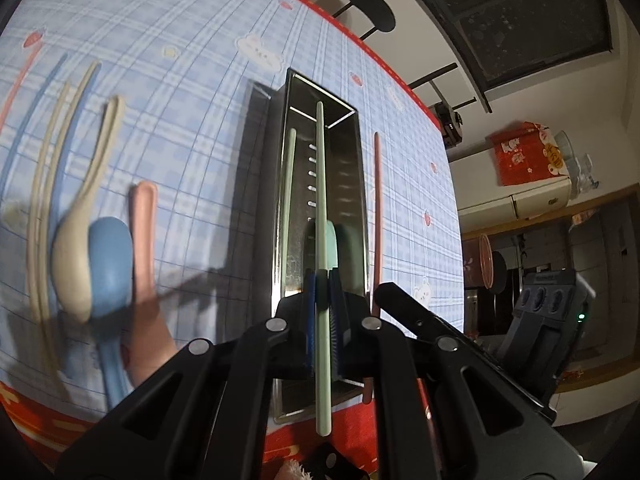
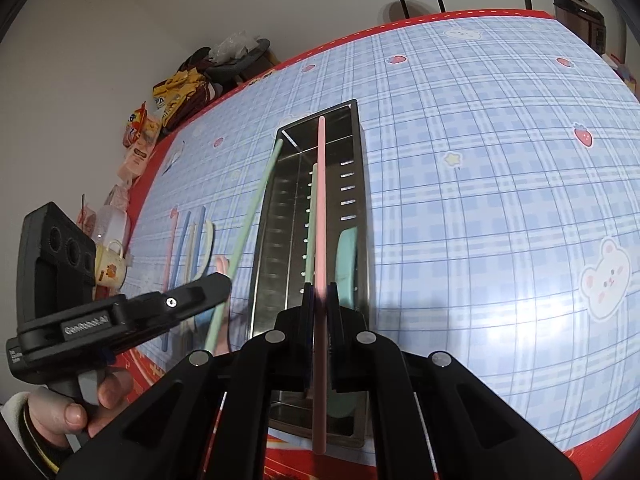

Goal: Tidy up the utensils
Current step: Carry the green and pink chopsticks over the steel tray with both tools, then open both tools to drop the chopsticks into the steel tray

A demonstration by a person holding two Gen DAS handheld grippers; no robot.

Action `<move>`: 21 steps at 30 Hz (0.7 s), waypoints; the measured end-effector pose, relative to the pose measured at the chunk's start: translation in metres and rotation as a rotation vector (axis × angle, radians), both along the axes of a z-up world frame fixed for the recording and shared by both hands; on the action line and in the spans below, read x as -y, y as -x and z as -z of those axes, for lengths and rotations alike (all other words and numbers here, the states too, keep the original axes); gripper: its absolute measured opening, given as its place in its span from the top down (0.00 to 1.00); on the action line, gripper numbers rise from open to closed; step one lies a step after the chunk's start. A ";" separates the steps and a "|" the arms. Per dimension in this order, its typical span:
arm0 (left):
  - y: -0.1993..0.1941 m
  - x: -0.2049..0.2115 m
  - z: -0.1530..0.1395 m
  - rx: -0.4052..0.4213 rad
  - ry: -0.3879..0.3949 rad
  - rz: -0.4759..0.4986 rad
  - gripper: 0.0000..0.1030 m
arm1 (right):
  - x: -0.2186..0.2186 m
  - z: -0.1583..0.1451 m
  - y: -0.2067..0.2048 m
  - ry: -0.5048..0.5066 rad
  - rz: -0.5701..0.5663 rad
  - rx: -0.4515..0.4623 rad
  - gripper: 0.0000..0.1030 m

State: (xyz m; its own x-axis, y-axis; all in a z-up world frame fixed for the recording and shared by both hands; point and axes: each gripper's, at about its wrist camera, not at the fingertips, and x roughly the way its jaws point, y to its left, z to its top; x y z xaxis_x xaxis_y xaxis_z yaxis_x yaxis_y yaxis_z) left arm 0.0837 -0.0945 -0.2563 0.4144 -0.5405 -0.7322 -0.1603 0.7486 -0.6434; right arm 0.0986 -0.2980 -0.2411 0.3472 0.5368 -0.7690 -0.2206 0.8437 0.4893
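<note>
Two grippers hover over the metal tray on the checked tablecloth: the left gripper clamps a green chopstick, the right gripper a pink chopstick. Both sticks look light, stiff and slippery, so a grip near the middle seems safest. Spoons lie loose to the tray's left.

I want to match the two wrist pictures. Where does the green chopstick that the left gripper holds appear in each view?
Left wrist view: the green chopstick runs up the centre, clamped in the left gripper, over the metal tray.
Right wrist view: the same chopstick slants at left of centre, from the left gripper up to the tray's left rim.
Shared landmark: the metal tray on the blue checked cloth.
</note>
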 end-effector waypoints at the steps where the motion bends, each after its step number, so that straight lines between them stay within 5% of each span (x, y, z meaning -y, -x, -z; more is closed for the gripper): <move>1: -0.001 0.002 0.002 -0.003 -0.003 -0.004 0.90 | 0.000 0.000 -0.001 0.005 -0.004 0.001 0.94; 21: -0.010 0.016 0.009 -0.003 -0.036 -0.007 0.88 | -0.018 0.016 -0.021 0.009 -0.049 -0.058 0.93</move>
State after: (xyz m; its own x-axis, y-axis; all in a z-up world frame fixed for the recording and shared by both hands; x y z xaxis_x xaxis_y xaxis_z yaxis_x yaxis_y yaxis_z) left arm 0.0938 -0.1100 -0.2650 0.4158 -0.5111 -0.7523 -0.1671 0.7702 -0.6155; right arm 0.1196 -0.2796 -0.2572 0.2758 0.5450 -0.7918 -0.2335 0.8371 0.4948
